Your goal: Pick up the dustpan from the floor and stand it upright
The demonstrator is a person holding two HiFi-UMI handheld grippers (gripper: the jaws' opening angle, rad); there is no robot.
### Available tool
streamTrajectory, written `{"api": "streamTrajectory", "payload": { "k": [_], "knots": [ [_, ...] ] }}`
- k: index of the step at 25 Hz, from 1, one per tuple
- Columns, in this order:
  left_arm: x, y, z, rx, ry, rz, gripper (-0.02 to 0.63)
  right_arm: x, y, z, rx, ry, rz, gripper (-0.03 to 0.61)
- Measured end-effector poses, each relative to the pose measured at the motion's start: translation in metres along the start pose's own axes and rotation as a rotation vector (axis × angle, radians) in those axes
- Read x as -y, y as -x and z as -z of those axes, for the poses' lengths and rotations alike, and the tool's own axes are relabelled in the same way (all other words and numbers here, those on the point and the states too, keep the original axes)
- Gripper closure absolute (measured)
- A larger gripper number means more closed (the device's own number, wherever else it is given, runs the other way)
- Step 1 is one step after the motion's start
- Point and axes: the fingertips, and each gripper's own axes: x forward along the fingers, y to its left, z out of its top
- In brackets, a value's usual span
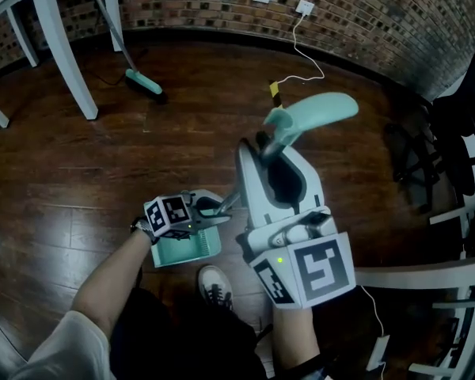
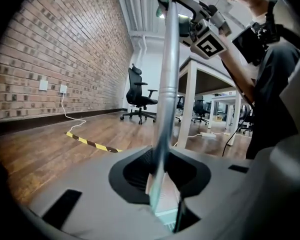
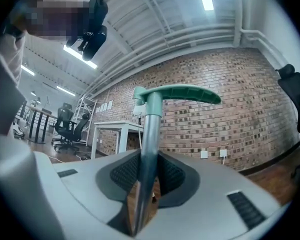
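The dustpan has a teal pan (image 1: 191,250), a thin metal pole (image 2: 167,84) and a curved teal grip (image 1: 317,111) on top. It hangs upright in front of me, the pan low by my shoe. My left gripper (image 1: 222,209) is shut on the pole just above the pan; in the left gripper view (image 2: 162,171) the pole runs up between the pads. My right gripper (image 1: 271,150) is shut on the pole right under the teal grip (image 3: 182,93), and the pole (image 3: 151,134) sits between its pads (image 3: 147,171).
A broom with a teal head (image 1: 142,80) lies at the back by white table legs (image 1: 63,46). A white cable (image 1: 305,50) and yellow-black tape (image 1: 275,91) run below the brick wall. A black office chair (image 1: 459,117) and a white table (image 1: 427,275) stand right. My shoe (image 1: 215,285) is under the pan.
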Motion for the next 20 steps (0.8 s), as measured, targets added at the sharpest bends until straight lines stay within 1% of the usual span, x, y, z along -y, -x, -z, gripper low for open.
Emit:
{"api": "streamTrajectory", "payload": {
  "k": [1,4,5,6,7,8,10,13,15,16,17,18,19,20],
  "knots": [
    [0.0,0.0,0.001,0.009,0.011,-0.008,0.508,0.001,0.001,0.001,-0.004,0.0,0.0,0.481],
    [0.0,0.005,0.004,0.033,0.035,-0.039,0.501,-0.003,0.007,0.001,-0.015,0.03,-0.022,0.468],
    [0.0,0.009,0.004,0.038,0.032,-0.059,0.484,-0.004,0.009,0.001,-0.019,0.043,-0.032,0.448],
    [-0.003,0.014,0.005,0.038,0.024,-0.086,0.471,-0.004,0.011,0.001,-0.024,0.055,-0.041,0.411],
    [-0.006,0.021,0.007,0.035,0.013,-0.119,0.455,-0.001,0.015,0.003,-0.03,0.067,-0.046,0.384],
    [-0.009,0.03,0.009,0.034,0.001,-0.155,0.443,0.002,0.021,0.007,-0.038,0.079,-0.045,0.382],
    [-0.015,0.055,0.009,0.044,-0.012,-0.24,0.443,0.013,0.035,0.016,-0.054,0.098,-0.029,0.378],
    [-0.024,0.106,-0.004,0.106,0.003,-0.382,0.443,0.031,0.057,0.023,-0.074,0.114,0.011,0.38],
    [-0.026,0.143,-0.025,0.134,-0.001,-0.463,0.448,0.042,0.067,0.018,-0.088,0.117,0.027,0.382],
    [-0.026,0.16,-0.039,0.138,-0.009,-0.504,0.487,0.046,0.07,0.012,-0.093,0.114,0.032,0.382],
    [-0.024,0.178,-0.056,0.14,-0.015,-0.543,0.553,0.052,0.073,0.003,-0.093,0.107,0.041,0.39],
    [-0.021,0.195,-0.078,0.15,-0.014,-0.576,0.603,0.058,0.075,-0.009,-0.086,0.091,0.054,0.43],
    [-0.016,0.212,-0.104,0.176,-0.003,-0.604,0.604,0.065,0.077,-0.024,-0.073,0.064,0.068,0.463],
    [-0.01,0.229,-0.135,0.222,0.021,-0.626,0.604,0.072,0.079,-0.042,-0.058,0.035,0.077,0.495]
  ]
}}
